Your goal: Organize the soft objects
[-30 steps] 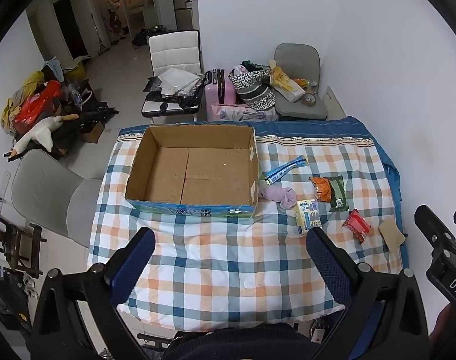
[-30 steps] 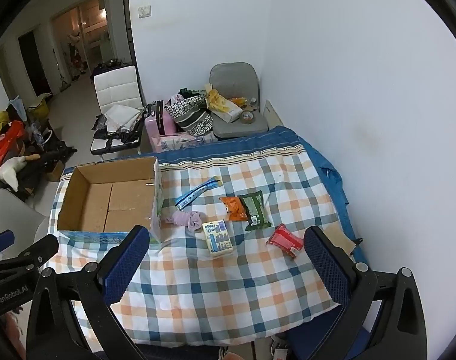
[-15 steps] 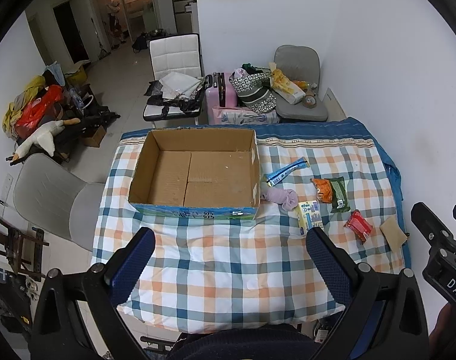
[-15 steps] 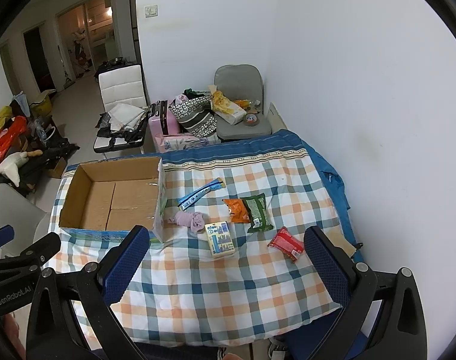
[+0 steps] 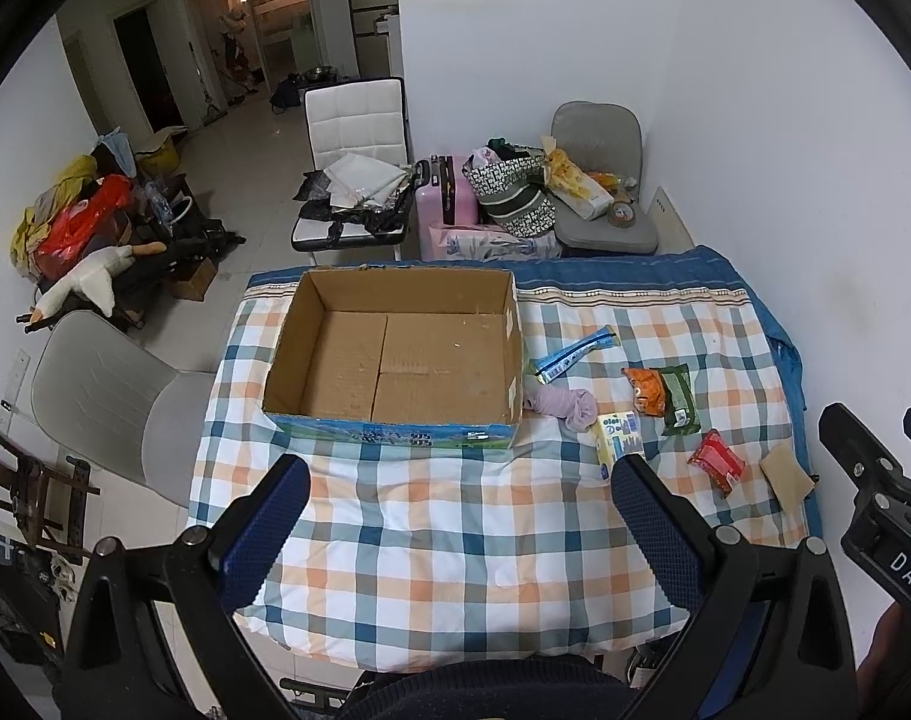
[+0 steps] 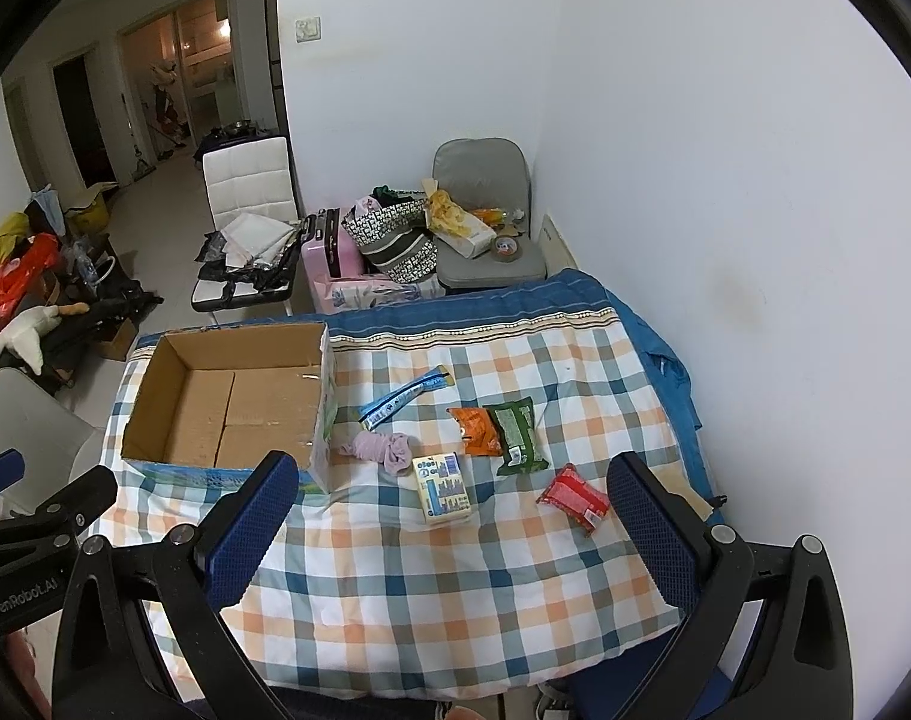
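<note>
A crumpled lilac cloth (image 6: 382, 449) lies on the checked quilt (image 6: 455, 588) that covers the counter, just beside the right wall of an open cardboard box (image 5: 395, 354) with nothing in it. Ahead of the right claw (image 6: 449, 531), between its fingers, lies a pale yellow packet (image 6: 442, 487), close to the cloth. Beyond it a blue stick pack (image 6: 404, 399) lies slanted. An orange pouch (image 6: 478, 431) and a green pouch (image 6: 517, 435) lie touching side by side, and a red packet (image 6: 574, 498) lies nearer the right finger. A tan pad (image 5: 786, 476) lies at the quilt's right edge.

The right claw is spread wide, holding nothing, well short of all the items. The left claw (image 5: 458, 519) is also spread wide with nothing in it, the box straight ahead of it, the cloth ahead to its right.
</note>
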`<state>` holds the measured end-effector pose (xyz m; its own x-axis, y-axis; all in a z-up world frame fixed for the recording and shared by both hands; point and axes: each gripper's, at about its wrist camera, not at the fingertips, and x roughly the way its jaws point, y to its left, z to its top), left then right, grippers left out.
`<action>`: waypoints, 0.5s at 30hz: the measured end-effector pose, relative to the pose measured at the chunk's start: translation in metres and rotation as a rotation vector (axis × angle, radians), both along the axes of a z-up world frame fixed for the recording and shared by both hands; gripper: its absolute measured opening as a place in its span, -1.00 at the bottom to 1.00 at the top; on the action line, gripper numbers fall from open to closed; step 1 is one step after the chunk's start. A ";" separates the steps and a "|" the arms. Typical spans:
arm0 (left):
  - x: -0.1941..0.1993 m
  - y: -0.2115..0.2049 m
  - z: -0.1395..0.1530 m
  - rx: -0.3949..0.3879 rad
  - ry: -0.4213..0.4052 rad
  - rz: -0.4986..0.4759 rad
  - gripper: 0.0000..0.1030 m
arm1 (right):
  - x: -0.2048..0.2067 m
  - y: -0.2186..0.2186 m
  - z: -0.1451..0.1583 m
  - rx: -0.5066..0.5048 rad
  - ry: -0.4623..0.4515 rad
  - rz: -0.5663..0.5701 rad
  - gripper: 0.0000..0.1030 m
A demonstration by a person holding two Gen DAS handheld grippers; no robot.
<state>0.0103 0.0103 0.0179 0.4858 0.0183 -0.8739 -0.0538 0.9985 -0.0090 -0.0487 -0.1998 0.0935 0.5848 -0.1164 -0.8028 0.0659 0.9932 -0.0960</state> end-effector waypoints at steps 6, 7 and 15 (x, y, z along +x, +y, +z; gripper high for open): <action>-0.001 0.001 0.000 0.000 -0.001 -0.001 1.00 | 0.000 -0.001 0.000 0.003 -0.003 -0.001 1.00; -0.001 0.001 0.000 0.000 -0.002 0.000 1.00 | 0.000 0.000 0.000 0.000 -0.003 -0.001 1.00; -0.001 0.001 0.000 -0.001 -0.002 0.001 1.00 | 0.000 0.000 0.001 0.000 -0.007 -0.001 1.00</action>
<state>0.0094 0.0115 0.0184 0.4873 0.0175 -0.8731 -0.0548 0.9984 -0.0105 -0.0485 -0.2001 0.0949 0.5901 -0.1166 -0.7989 0.0674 0.9932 -0.0952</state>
